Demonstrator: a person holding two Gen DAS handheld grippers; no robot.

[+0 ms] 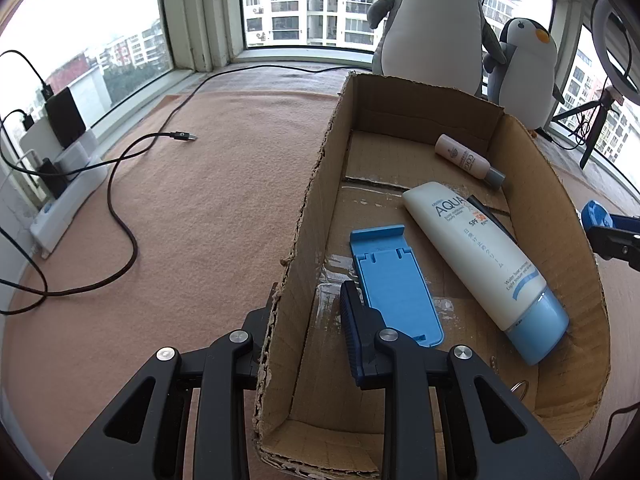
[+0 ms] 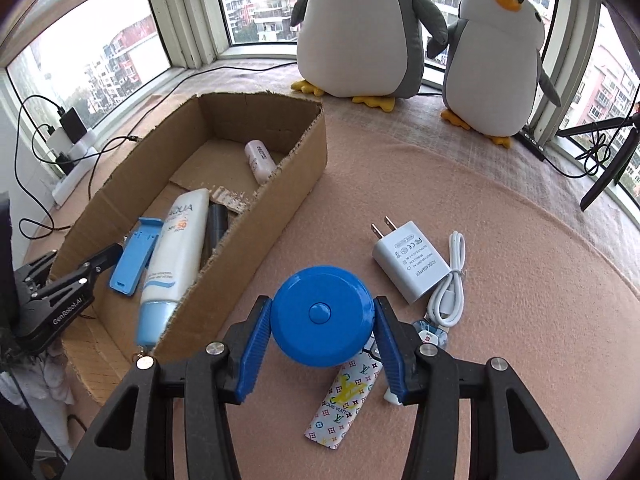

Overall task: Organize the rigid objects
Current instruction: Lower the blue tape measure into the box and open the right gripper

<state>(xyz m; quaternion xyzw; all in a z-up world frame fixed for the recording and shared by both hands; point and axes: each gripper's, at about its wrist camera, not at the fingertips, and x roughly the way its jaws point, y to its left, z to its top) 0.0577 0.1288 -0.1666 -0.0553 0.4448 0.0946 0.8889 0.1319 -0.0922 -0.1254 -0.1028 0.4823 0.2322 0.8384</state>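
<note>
Right wrist view: the cardboard box [image 2: 304,184] on the left already holds four things: one sunscreen tube [image 2: 176,252], one blue phone stand [image 2: 134,256], one small pink bottle [image 2: 260,160] and one dark tube [image 2: 216,228]. The right gripper [image 2: 322,328] has its jaws closed on one blue round case [image 2: 320,316], near the box's right wall. On the tabletop remain one patterned case [image 2: 344,400], one white charger [image 2: 412,264] and one coiled cable [image 2: 452,280]. The left gripper [image 1: 308,320] pinches the box's left wall, jaws nearly shut.
</note>
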